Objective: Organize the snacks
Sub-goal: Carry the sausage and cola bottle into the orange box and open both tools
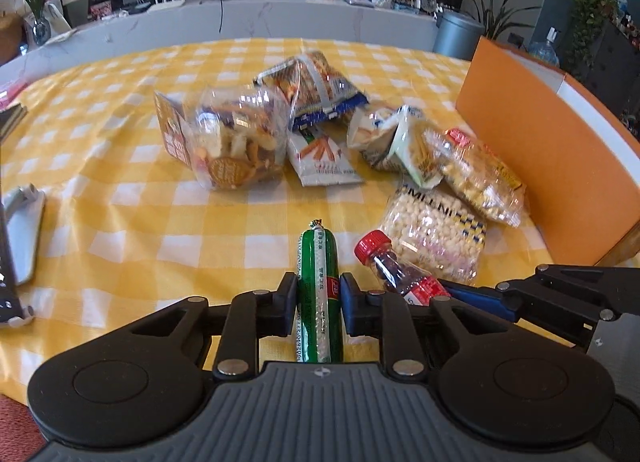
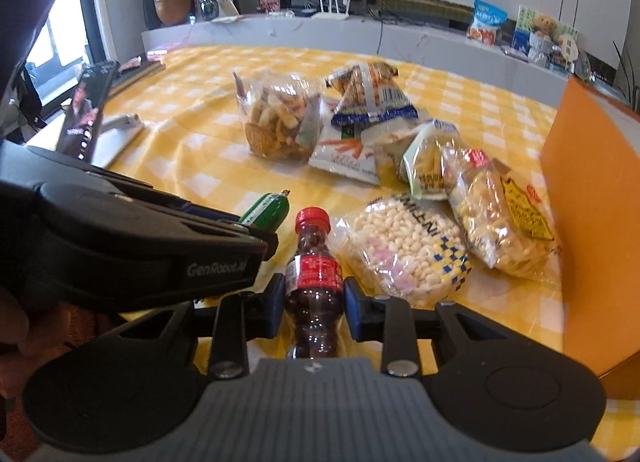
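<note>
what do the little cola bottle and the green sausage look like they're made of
Cola bottle: looks like clear glossy plastic, since the dark contents show through; red ribbed cap, probably plastic, and a red printed label. Green sausage: looks like shiny thin plastic film casing, with highlights along it and a crimped end; the clip's material is unclear.

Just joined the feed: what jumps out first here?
Both tongs grip something: the left tongs clamp a green sausage stick, the right tongs a small cola bottle. Behind them, snack bags litter the yellow checked tablecloth beside an orange box.
</note>
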The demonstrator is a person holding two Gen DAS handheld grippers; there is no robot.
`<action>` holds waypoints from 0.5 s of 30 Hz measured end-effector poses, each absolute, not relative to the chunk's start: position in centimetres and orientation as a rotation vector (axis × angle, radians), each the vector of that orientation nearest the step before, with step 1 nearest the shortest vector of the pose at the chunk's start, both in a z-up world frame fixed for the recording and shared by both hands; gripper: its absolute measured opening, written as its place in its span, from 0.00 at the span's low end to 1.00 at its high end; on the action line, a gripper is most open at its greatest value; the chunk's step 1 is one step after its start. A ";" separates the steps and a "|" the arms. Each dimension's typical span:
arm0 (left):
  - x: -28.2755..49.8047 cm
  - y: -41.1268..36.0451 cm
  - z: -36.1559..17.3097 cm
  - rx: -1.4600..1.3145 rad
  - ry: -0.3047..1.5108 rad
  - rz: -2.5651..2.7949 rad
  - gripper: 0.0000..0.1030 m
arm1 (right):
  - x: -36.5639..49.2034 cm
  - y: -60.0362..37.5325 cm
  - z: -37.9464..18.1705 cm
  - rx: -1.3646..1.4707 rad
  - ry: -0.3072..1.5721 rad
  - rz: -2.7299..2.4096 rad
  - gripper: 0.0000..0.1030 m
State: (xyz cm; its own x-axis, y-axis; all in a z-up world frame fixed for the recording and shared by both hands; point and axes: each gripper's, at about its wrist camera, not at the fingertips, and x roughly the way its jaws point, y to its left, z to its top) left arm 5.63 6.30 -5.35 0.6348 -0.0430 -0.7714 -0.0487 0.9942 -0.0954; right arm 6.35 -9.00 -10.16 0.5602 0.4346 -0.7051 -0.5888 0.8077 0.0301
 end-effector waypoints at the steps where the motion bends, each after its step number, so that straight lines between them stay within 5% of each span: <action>1: 5.5 6.3 -5.0 -0.113 0.874 0.006 0.24 | 6.2 -9.1 -9.9 -0.217 0.759 0.610 0.28; 15: 4.7 2.8 2.4 -0.125 0.716 -0.112 0.24 | 5.1 -16.0 -3.0 -0.110 0.612 0.504 0.28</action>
